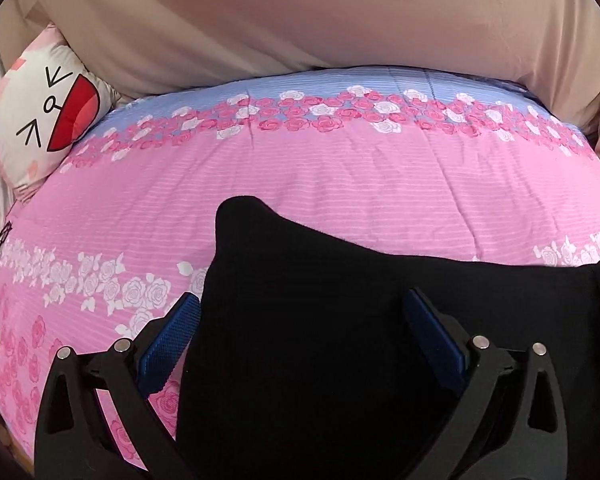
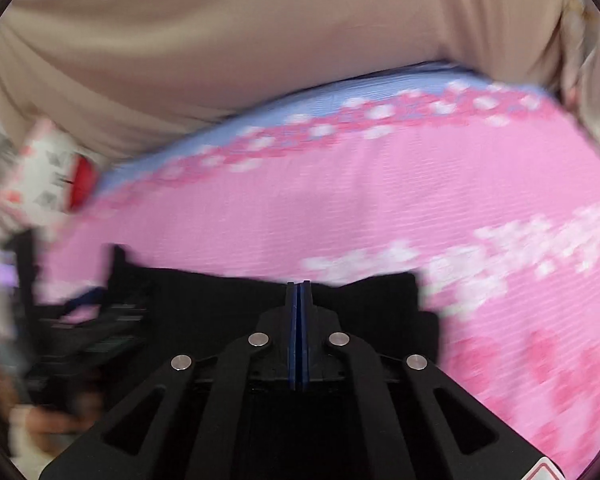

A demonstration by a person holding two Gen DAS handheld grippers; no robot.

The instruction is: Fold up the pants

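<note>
The black pants [image 1: 340, 320], a soft matte knit folded into a thick slab with a rounded corner, lie on the bed's pink quilt [image 1: 340, 184] in the lower middle of the left wrist view. The quilt is finely striped, banded with printed roses. The left gripper [image 1: 300, 328] has its ribbed blue fingers [image 1: 168, 336] spread wide, straddling the pants' edge. The right gripper [image 2: 299, 286] shows fingers pressed together over the black cloth. A cartoon-face pillow [image 1: 40, 120] sits at upper left, beside beige bedding [image 1: 300, 20].

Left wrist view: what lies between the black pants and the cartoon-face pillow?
Only bare pink floral bedspread lies between the black pants and the pillow, clearest in the left wrist view.
</note>
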